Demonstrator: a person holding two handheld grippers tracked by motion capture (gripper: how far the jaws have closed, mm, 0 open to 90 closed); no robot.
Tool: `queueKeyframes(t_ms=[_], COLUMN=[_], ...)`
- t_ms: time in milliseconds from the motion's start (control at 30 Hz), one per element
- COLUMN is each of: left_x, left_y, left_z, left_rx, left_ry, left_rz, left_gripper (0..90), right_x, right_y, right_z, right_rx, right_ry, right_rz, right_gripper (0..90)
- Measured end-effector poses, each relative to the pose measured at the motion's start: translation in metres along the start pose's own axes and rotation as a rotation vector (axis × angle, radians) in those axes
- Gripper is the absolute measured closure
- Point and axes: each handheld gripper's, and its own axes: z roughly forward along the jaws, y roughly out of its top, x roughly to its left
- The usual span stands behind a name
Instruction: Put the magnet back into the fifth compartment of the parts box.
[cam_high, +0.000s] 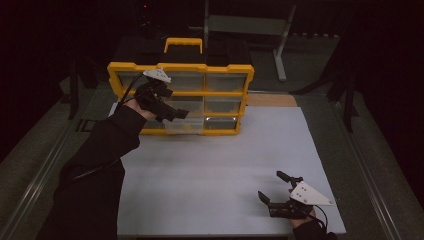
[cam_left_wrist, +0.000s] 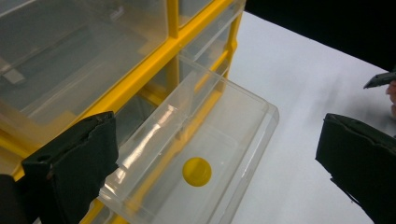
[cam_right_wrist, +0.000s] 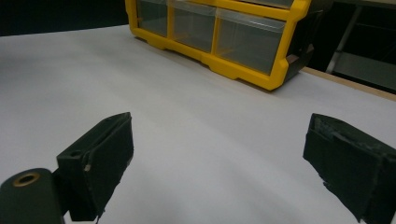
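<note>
Looking down in the high view, the yellow-framed plastic organiser cabinet with clear drawers (cam_high: 220, 95) stands upright at the far edge of the white surface (cam_high: 215, 170), in the upper middle of the frame, its yellow carry handle on top. One clear plastic drawer (cam_high: 184, 124) in the bottom row is pulled out toward the viewer. The left gripper (cam_high: 181, 114), held by a dark-sleeved arm coming up from the lower left, hangs just above that open drawer; how its fingers stand is hard to read here against the dark hand. The right gripper (cam_high: 274, 188) rests low in the lower right of the frame, well apart from the cabinet, fingers spread with bare surface between them. The room around the surface is dark and little can be made out.

In the left gripper view, the black fingers (cam_left_wrist: 79, 163) stand wide apart at the lower left and lower right edges, both cut off by the frame, clamped on nothing. Between them lies the open drawer (cam_left_wrist: 243, 121), and a small round yellow disc (cam_left_wrist: 196, 171) lies flat on its floor at lower centre. The drawer's near end is cut off at the bottom edge.

In the right gripper view, its fingers (cam_right_wrist: 100, 161) are also wide apart over bare surface (cam_right_wrist: 201, 121). The cabinet (cam_right_wrist: 219, 37) sits across the upper frame, its top cut off.
</note>
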Motion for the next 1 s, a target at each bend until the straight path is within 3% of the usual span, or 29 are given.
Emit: queueKeyframes(t_ms=[367,433,1000], left_x=[0.005,0.004,0.001], left_y=[-0.012,-0.013,-0.022], left_z=[-0.006,-0.007,-0.025], left_rx=[-0.05,-0.059,-0.134], left_ry=[-0.018,-0.006,0.003], left_rz=[0.009,0.026,0.026], left_gripper=[0.0,0.0,0.0], right_x=[-0.002,-0.002,0.0], right_y=[-0.003,-0.002,0.0], right_z=[0.001,0.001,0.0], right_rx=[0.006,0.003,0.002], right_ry=[-0.002,-0.001,-0.006], right_rz=[0.011,0.007,0.001], right_gripper=[8.4,8.4,8.4])
